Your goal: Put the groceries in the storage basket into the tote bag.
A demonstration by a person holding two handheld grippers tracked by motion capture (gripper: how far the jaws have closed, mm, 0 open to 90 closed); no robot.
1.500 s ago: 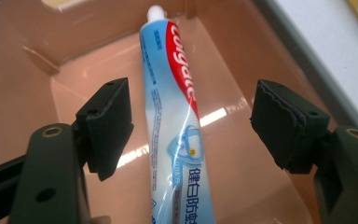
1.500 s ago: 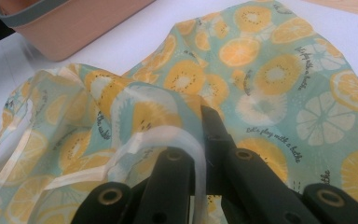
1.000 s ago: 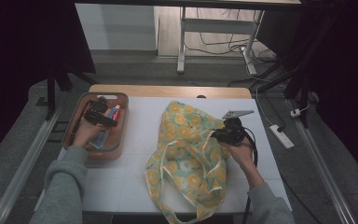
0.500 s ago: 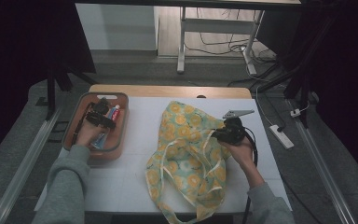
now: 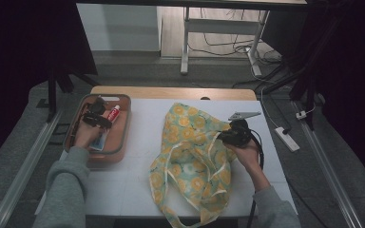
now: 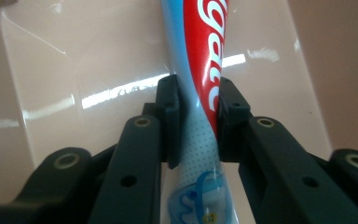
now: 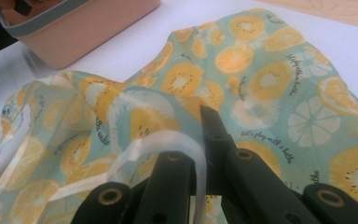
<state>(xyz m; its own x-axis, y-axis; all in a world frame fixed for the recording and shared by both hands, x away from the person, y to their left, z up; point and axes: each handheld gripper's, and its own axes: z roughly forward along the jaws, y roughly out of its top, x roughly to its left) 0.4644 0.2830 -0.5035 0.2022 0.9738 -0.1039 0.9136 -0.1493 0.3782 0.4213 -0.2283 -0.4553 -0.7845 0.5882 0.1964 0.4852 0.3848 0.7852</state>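
Observation:
A red, white and blue toothpaste tube (image 6: 200,88) lies in the pink tray (image 5: 121,137) at the table's left. My left gripper (image 5: 95,118) is inside the tray, and its jaws are shut on the tube's lower half (image 6: 196,126). A green cloth bag with orange-slice prints (image 5: 190,156) lies across the middle of the white table. My right gripper (image 5: 230,137) is at the bag's right edge, shut on the bag's rim and pale strap (image 7: 186,144). The bag's fabric hides one of its jaws.
The tray (image 7: 74,28) stands beyond the bag in the right gripper view. A white power strip (image 5: 287,138) and cables lie on the floor to the right. A metal rail (image 5: 24,166) runs along the table's left side.
The left gripper has shifted slightly within the tray, and the hand sits a little lower. The right gripper and the bag have stayed put.

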